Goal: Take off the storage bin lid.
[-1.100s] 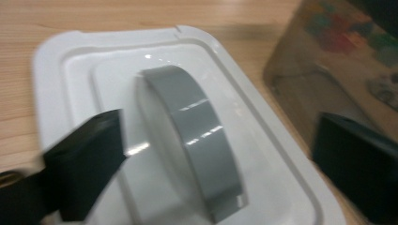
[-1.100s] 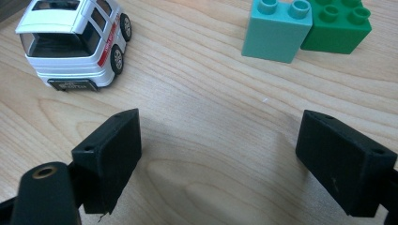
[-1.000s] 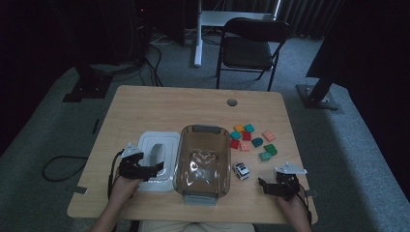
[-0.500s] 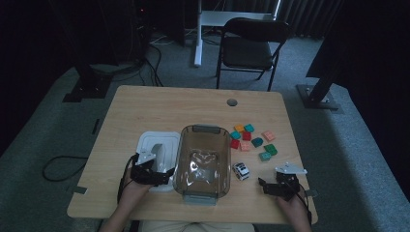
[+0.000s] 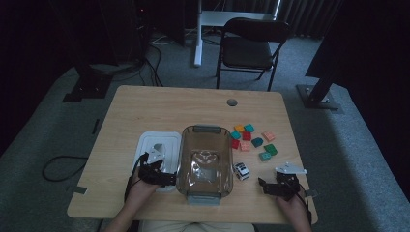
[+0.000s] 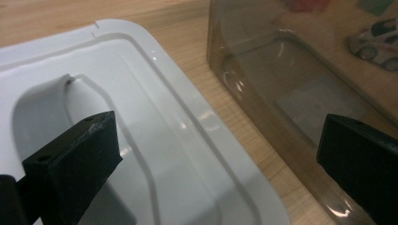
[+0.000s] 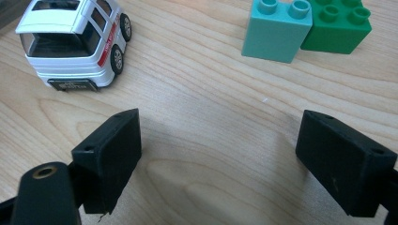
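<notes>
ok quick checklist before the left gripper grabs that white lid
1. Left gripper open: ok, jaws wide apart.
2. Jaws straddle the white lid edge: ok, one over the lid, one by the clear container.
3. Container empty: ok.
4. Right gripper open, holding nothing: ok.
5. Toy car away from the right jaws: ok.
6. Left jaws touching the lid: cannot tell.
</notes>
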